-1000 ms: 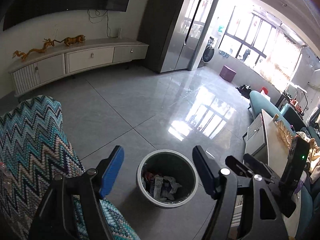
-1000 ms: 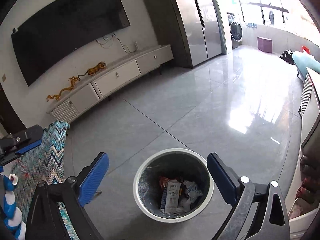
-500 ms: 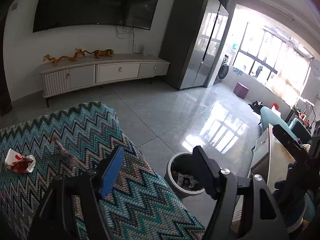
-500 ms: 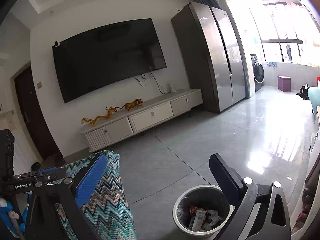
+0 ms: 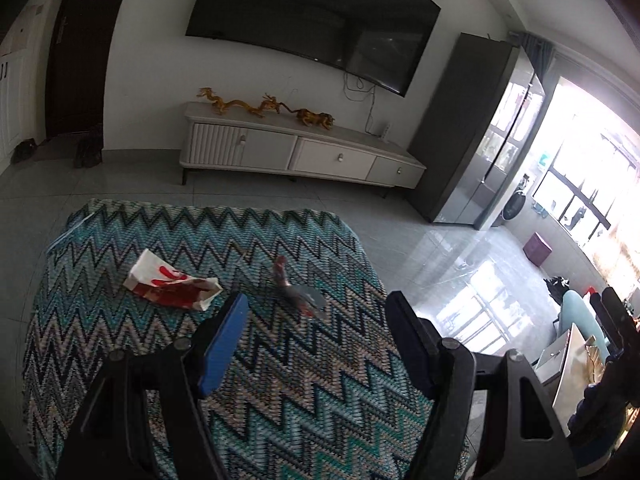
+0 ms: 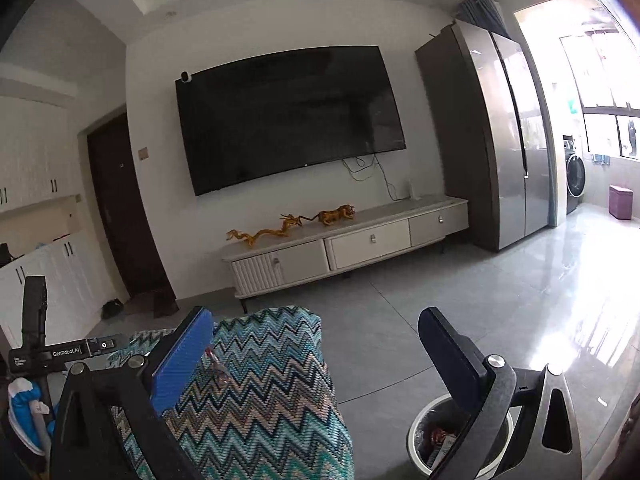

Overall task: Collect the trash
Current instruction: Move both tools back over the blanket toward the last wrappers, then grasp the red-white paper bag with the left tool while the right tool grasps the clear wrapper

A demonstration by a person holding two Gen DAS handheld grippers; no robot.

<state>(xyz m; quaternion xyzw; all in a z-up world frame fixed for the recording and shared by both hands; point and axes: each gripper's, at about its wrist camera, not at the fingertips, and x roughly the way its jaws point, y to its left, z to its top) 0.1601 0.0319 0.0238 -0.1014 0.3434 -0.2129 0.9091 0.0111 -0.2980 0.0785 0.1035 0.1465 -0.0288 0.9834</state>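
Wrapper [image 5: 294, 292] just beyond left claw [image 5: 316, 322]

A wall-mounted television [image 6: 288, 118] is seen above a white media cabinet [image 6: 348, 246] bearing golden dragon figurines [image 6: 294, 224]; a steel refrigerator [image 6: 500, 140] stands beside it.

Crumpled red-white paper bag [image 5: 172, 282], clear wrapper [image 5: 296, 292]

The left gripper [image 5: 316, 336] is a black plastic frame with triangular cut-outs and silver screw heads at its pivots; one finger carries a ribbed blue pad [image 5: 224, 344], the other looks dark. The right gripper [image 6: 316, 360] matches it, and white "GenRobot.AI" lettering marks the left one's black side bar.
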